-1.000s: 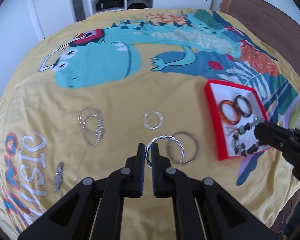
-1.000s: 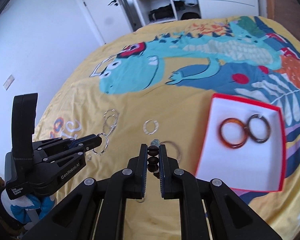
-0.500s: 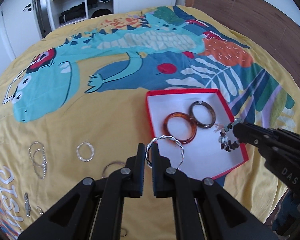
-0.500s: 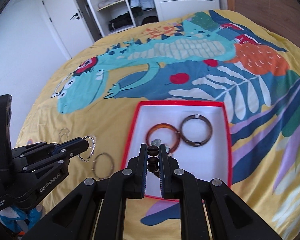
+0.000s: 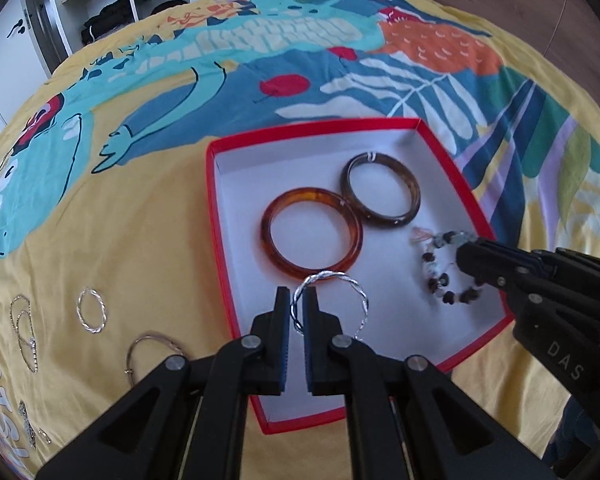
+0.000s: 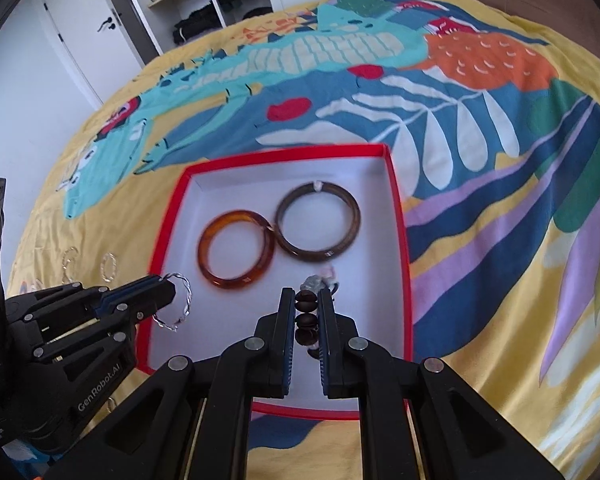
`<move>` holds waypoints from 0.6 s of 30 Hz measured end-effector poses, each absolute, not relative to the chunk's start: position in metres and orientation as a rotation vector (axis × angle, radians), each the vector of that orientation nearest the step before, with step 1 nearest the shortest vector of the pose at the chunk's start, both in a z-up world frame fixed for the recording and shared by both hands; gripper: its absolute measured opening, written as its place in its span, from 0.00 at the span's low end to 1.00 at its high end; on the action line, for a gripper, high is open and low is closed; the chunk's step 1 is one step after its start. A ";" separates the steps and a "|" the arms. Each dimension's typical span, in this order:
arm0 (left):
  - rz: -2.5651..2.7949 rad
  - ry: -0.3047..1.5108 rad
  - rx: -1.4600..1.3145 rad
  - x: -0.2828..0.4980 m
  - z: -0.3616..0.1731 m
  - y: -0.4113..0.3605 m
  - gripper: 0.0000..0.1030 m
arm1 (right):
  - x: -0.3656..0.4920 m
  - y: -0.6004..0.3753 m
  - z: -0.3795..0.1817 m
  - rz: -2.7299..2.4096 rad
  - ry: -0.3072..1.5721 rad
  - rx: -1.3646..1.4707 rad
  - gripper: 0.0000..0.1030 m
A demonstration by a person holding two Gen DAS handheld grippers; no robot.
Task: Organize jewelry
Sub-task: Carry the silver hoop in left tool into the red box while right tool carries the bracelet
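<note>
A red box (image 5: 216, 216) (image 6: 400, 240) with a white floor lies on the bedspread. Inside it rest an amber bangle (image 5: 269, 236) (image 6: 204, 256) and a dark brown bangle (image 5: 414, 196) (image 6: 352, 224), touching each other. My left gripper (image 5: 297, 304) (image 6: 168, 288) is shut on a twisted silver bangle (image 5: 362, 300) (image 6: 186, 304), held over the box's near left part. My right gripper (image 6: 306, 312) (image 5: 466, 254) is shut on a beaded bracelet (image 5: 440, 280) (image 6: 306, 320) of dark and pale beads, hanging over the box's right side.
On the yellow dinosaur bedspread (image 5: 140, 220), left of the box, lie a twisted silver ring bangle (image 5: 82, 322), a plain thin bangle (image 5: 130, 354), a chain bracelet (image 5: 24, 336) and a small clip (image 5: 26, 420). A wardrobe and door stand beyond the bed.
Both grippers have swung right and down from over the loose jewelry to over the red box, each still carrying its bracelet. The box now fills the middle of both views.
</note>
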State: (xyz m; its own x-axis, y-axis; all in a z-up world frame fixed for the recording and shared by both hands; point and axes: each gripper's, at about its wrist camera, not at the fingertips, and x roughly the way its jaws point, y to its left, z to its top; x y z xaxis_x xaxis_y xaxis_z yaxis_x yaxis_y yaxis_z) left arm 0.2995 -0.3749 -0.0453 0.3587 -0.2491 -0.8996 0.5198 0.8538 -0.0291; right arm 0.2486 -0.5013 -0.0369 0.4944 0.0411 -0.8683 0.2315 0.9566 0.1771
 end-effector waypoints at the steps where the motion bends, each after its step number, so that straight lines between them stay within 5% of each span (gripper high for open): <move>1: -0.500 1.106 0.284 0.300 -0.049 -0.376 0.05 | 0.248 -0.503 -0.041 -0.123 1.059 0.286 0.10; 18: -0.464 1.149 0.274 0.305 -0.072 -0.365 0.07 | 0.238 -0.506 -0.067 -0.170 1.130 0.258 0.11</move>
